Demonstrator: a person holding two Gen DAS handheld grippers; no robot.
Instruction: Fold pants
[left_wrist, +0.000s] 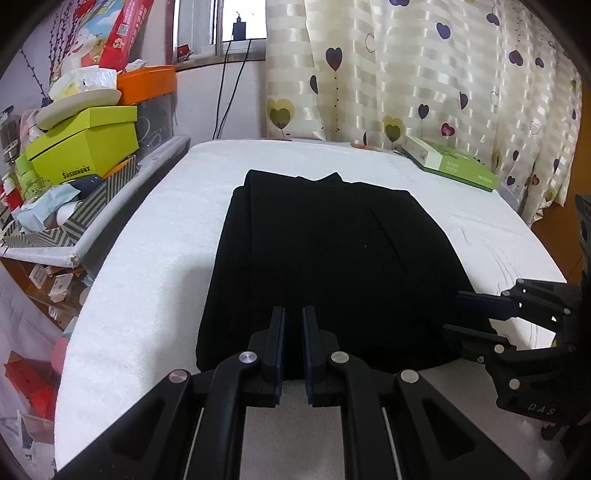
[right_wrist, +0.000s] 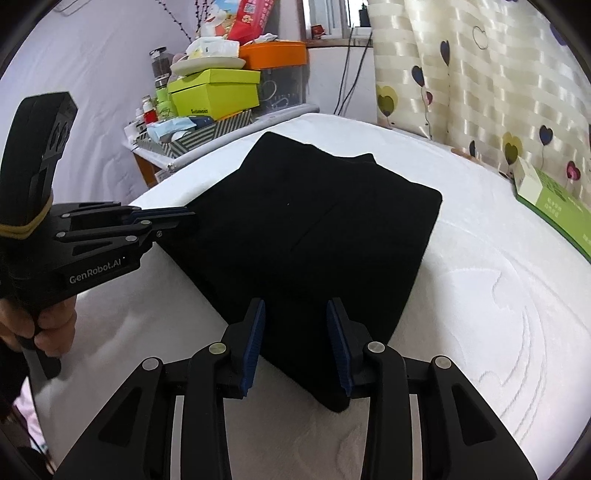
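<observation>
The black pants (left_wrist: 332, 258) lie folded into a rough rectangle on the white bed cover (left_wrist: 147, 277), waist end away from me. My left gripper (left_wrist: 293, 317) sits at their near edge, its pads a narrow gap apart with black cloth filling that gap. The right wrist view shows the left gripper (right_wrist: 192, 218) with its tips on the left edge of the pants (right_wrist: 314, 229). My right gripper (right_wrist: 295, 310) stands open, its fingers either side of the near corner. In the left wrist view the right gripper (left_wrist: 452, 310) reaches in from the right.
A green flat box (left_wrist: 454, 166) lies on the bed's far right corner, by the heart-patterned curtain (left_wrist: 424, 74). A shelf piled with boxes (left_wrist: 85, 147) runs along the bed's left side. A hand (right_wrist: 55, 325) holds the left gripper's handle.
</observation>
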